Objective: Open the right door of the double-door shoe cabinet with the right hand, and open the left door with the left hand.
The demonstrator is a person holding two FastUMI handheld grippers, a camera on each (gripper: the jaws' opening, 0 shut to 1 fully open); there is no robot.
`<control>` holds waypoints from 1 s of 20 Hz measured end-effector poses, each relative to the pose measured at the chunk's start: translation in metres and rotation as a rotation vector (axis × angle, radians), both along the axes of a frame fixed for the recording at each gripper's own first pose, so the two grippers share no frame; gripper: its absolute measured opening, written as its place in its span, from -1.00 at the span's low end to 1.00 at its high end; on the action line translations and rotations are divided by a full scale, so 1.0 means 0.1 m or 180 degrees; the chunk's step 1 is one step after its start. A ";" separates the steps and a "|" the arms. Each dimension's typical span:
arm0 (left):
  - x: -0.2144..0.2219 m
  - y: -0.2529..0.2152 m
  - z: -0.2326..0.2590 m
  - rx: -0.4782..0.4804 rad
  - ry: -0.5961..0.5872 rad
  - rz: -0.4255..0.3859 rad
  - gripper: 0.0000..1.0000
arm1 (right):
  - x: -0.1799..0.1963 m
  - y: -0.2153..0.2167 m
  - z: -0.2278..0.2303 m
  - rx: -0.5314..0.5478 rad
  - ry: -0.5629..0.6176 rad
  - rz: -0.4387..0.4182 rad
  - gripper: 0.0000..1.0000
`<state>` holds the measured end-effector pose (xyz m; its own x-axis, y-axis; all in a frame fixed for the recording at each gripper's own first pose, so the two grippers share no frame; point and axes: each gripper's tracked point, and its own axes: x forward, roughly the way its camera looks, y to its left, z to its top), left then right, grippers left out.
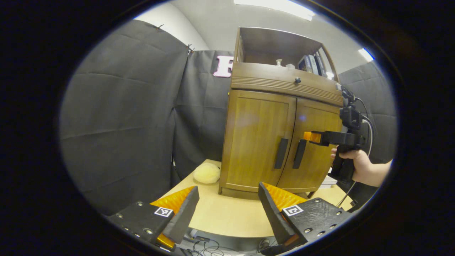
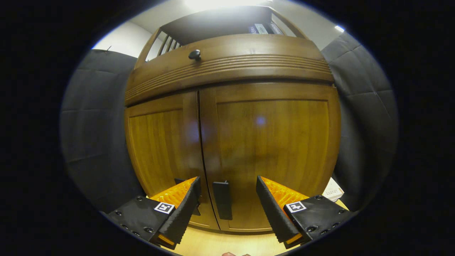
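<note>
The shoe cabinet stands at the table's far edge, both doors closed. Right gripper – jaws wide – brackets the right door's handle; left gripper, wide too, hangs well back.

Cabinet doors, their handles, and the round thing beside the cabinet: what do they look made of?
The cabinet doors look like wood or wood veneer: visible grain, with a glossy finish reflecting the lights. The door handles are dark matte bars, plastic or painted metal; the look leaves that open. The pale yellow round thing on the table looks soft and fuzzy, probably plush.
</note>
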<state>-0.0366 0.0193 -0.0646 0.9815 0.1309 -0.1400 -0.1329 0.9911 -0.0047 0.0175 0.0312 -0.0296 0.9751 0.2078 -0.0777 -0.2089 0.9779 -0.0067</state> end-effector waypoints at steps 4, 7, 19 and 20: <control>0.02 0.02 -0.09 -0.0050 0.0069 0.0103 0.93 | 0.13 0.06 -0.04 -0.0085 0.0119 -0.0037 0.96; 0.02 0.04 -0.12 -0.0076 0.0087 0.0163 0.93 | 0.30 0.11 -0.24 -0.0176 0.0177 -0.0040 0.84; -0.02 0.00 -0.10 -0.0031 0.0081 0.0263 0.93 | 0.41 0.22 -0.48 -0.0179 0.0272 0.0043 -0.44; -0.02 0.01 -0.10 -0.0035 0.0081 0.0259 0.93 | 0.40 0.22 -0.48 -0.0162 0.0271 0.0083 -0.50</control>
<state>-0.0388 0.0198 -0.0745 0.9637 0.2084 -0.1667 -0.2132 0.9770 -0.0112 0.0580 0.0534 -0.0781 0.9588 0.2267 -0.1713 -0.2363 0.9710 -0.0374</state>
